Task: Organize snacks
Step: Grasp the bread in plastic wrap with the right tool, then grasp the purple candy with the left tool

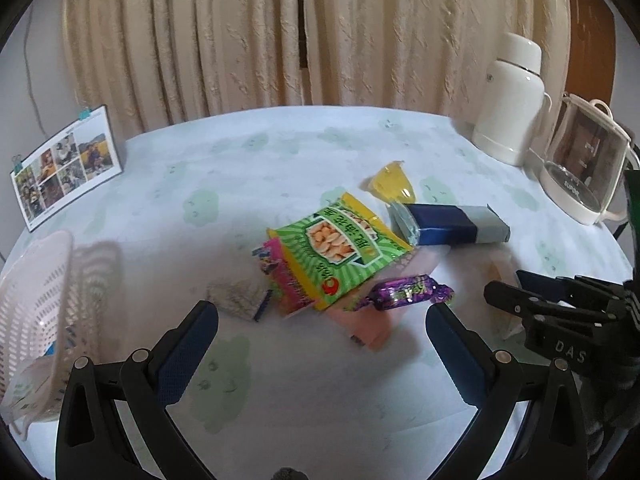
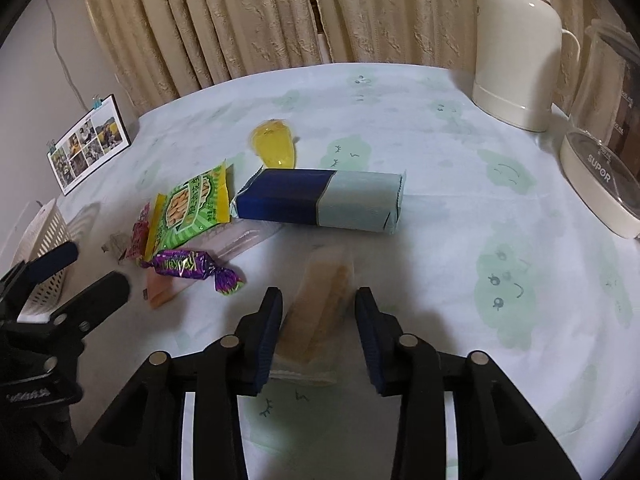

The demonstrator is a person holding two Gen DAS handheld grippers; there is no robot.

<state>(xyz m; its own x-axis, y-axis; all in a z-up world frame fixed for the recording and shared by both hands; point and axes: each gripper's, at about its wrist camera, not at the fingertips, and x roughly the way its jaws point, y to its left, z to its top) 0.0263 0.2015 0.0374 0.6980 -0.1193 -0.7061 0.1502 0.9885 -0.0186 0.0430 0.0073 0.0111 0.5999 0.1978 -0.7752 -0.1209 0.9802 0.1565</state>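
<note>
1. Right wrist view: the right gripper (image 2: 318, 320) has its fingers (image 2: 266, 332) spread on either side of a clear-wrapped wafer bar (image 2: 320, 308) lying on the desk (image 2: 460, 240); the pads are not touching it.
2. Left wrist view: the left gripper (image 1: 320, 324) is released, its fingers (image 1: 188, 344) wide apart and holding nothing, just short of the snack pile.
3. The pile sits mid-desk: a green peanut packet (image 1: 340, 248) overlaps a pink packet (image 1: 280, 276), with a purple candy (image 1: 400, 292) at its near edge.
4. Behind it lie a blue-and-grey packet (image 2: 320, 200) and a yellow jelly cup (image 2: 276, 144).
5. A white slotted basket (image 1: 36, 312) stands at the desk's left edge.
6. A cream thermos (image 1: 512, 100) and a glass kettle (image 1: 584, 168) stand at the far right corner.
</note>
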